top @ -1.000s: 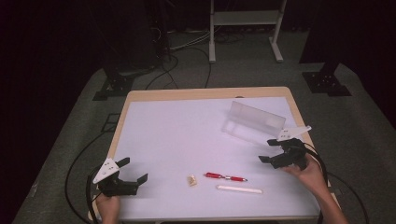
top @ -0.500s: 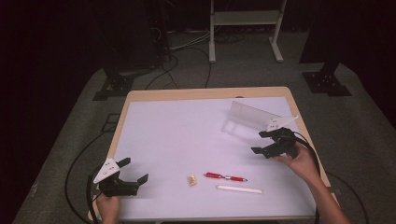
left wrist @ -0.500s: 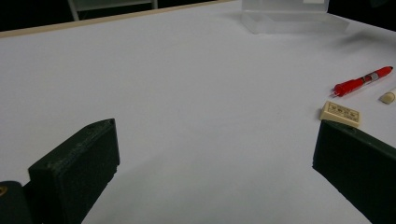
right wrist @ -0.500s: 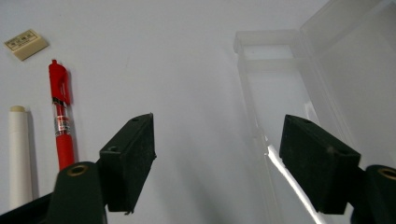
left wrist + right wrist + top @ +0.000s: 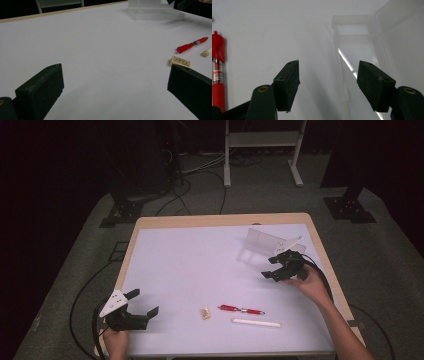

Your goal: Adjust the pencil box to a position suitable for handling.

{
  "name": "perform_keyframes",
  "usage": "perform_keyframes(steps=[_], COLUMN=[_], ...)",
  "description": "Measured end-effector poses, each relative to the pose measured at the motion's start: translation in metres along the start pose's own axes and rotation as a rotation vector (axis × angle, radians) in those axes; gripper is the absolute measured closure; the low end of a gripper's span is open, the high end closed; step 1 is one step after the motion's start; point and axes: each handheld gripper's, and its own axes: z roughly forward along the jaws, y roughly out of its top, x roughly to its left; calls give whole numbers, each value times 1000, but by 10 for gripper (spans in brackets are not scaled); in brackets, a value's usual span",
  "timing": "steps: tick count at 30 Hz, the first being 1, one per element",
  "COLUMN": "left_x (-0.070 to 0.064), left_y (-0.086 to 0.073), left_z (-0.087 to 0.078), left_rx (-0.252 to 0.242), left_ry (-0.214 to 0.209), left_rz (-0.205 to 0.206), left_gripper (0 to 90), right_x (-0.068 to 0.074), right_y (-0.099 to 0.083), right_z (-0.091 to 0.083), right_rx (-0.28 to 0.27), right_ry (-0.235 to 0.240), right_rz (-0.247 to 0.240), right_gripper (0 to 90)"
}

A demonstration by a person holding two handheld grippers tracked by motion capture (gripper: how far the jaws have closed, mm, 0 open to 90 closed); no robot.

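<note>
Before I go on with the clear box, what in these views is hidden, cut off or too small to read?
- Clear box: right gripper view, cut off by the right and top edges.
- Red pen: right gripper view, cut off by the left edge; label print too small.
- Small tan eraser: left gripper view, print too small; near edge behind the left gripper's jaw.
- White stick: left gripper view, cut off by the right edge.
</note>
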Motion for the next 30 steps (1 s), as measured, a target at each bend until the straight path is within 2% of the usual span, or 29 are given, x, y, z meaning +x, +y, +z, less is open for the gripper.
perform_keyframes(steps=[7,11,14,16,23,30], left_x=[0,0,0,0,0,2], left_y=[0,0,0,0,0,-1], left_z=[0,0,-1,-1,-1,-3], left_rx=[5,4,3,2,0,-15], left_ry=[-6,-8,-8,-8,-10,-11], left_rz=[3,4,3,1,0,-18], left_gripper=[0,0,0,0,0,0], right_x=[-7,-12,-15,-15,-15,-16], right_y=[3,1,0,0,-2,-4], right_z=[14,24,29,30,39,43], right_rx=[26,63,65,69,93,105], right_ry=[7,5,-1,-8,-15,-33], right_rz=[9,14,2,0,-43,-114], right_gripper=[383,474,561,575,695,799])
